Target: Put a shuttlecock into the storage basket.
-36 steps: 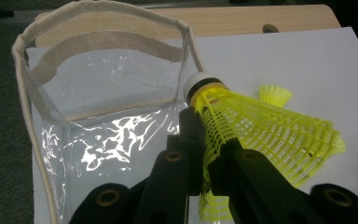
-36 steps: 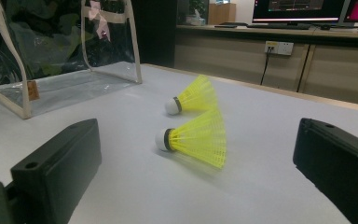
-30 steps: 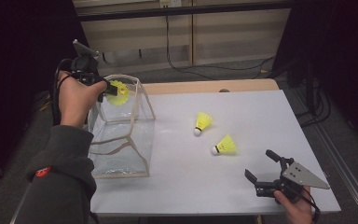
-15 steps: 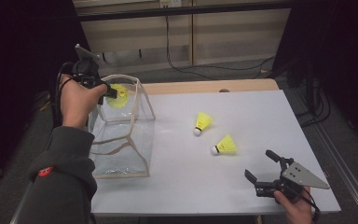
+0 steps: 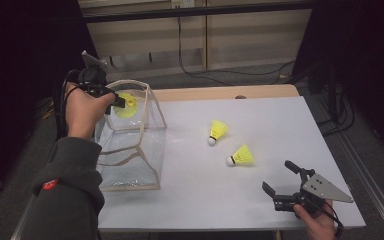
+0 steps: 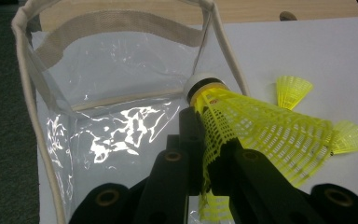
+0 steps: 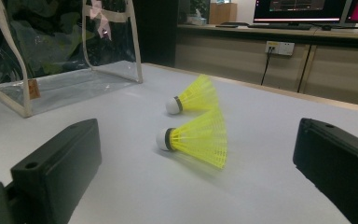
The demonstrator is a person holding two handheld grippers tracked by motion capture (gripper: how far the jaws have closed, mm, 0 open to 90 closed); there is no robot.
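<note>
Shuttlecock pinched in left gripper fingers above clear bag; right gripper fingers wide.

two shuttlecocks right of bag

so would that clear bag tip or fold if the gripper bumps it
Probably floppy: the clear bag has thin, wrinkled film walls and soft fabric trim. It looks light and empty, so a bump from the left gripper could slide it or buckle a wall.

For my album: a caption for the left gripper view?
Tool pinches a yellow shuttlecock above the clear bag.
</note>
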